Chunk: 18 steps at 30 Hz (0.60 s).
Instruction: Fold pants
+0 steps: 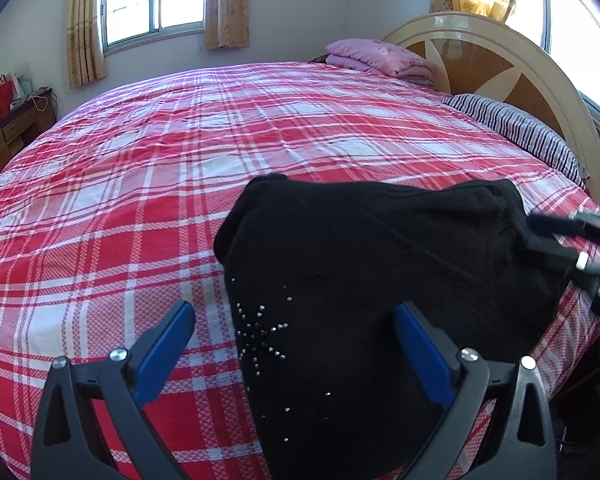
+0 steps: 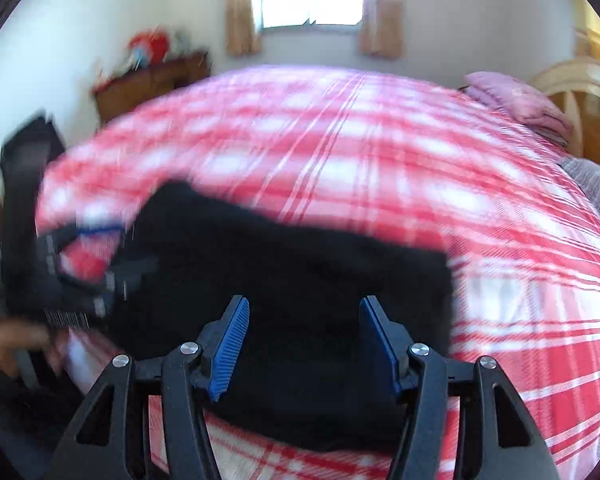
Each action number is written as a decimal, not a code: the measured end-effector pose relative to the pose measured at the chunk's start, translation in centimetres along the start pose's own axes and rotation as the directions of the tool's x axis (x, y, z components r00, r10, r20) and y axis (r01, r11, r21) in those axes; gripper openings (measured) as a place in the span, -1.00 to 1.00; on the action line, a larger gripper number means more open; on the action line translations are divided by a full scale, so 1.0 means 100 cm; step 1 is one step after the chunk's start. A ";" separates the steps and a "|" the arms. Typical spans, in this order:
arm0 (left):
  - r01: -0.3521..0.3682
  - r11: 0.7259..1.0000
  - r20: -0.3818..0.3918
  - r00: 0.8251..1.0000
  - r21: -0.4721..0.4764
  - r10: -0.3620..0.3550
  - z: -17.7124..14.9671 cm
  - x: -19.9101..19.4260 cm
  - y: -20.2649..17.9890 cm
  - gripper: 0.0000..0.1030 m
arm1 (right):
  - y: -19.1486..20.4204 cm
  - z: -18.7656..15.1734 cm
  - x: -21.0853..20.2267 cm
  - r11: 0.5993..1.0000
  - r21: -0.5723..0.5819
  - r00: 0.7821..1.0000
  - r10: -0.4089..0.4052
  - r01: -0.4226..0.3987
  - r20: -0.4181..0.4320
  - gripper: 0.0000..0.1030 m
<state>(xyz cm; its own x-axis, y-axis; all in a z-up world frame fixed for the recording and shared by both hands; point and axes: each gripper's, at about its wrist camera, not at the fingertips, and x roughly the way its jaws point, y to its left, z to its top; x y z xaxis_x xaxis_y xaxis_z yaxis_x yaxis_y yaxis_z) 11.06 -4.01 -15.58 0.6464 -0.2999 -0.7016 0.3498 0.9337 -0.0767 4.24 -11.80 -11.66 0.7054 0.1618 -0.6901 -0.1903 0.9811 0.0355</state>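
Black pants lie bunched in a folded heap on the red-and-white plaid bedsheet, near the bed's front edge; rhinestone pattern shows on the near fabric. Left gripper hovers over them w/ jaws spread wide, nothing clamped. Right gripper also stands apart, blue pads clear of the cloth below. Right-wrist view is badly blurred, so contact w/ fabric can't be ruled out. Pink folded blanket and striped pillow sit by the headboard, well apart from pants.
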 end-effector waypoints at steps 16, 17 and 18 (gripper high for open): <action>-0.023 1.000 0.021 0.999 -0.020 0.024 0.001 -0.003 0.009 0.98 | -0.079 -0.010 0.022 0.956 0.293 0.996 0.014 0.013 -0.091 -0.57; -0.025 0.999 0.023 0.999 -0.022 0.026 0.001 -0.004 0.010 0.98 | -0.081 -0.011 0.014 0.954 0.301 0.997 0.023 0.000 -0.073 -0.59; -0.027 0.999 0.028 0.999 -0.025 0.028 0.001 -0.005 0.011 0.98 | -0.081 -0.011 0.009 0.953 0.303 0.998 0.020 0.000 -0.064 -0.62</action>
<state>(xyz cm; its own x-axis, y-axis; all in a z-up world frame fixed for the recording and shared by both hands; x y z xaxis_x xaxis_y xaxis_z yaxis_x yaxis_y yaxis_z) 11.20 -2.87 -15.20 0.6744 -0.2789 -0.6837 0.3151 0.9461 -0.0751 5.64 -19.74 -13.35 0.6563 0.1745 -0.7340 0.0258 0.9671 0.2530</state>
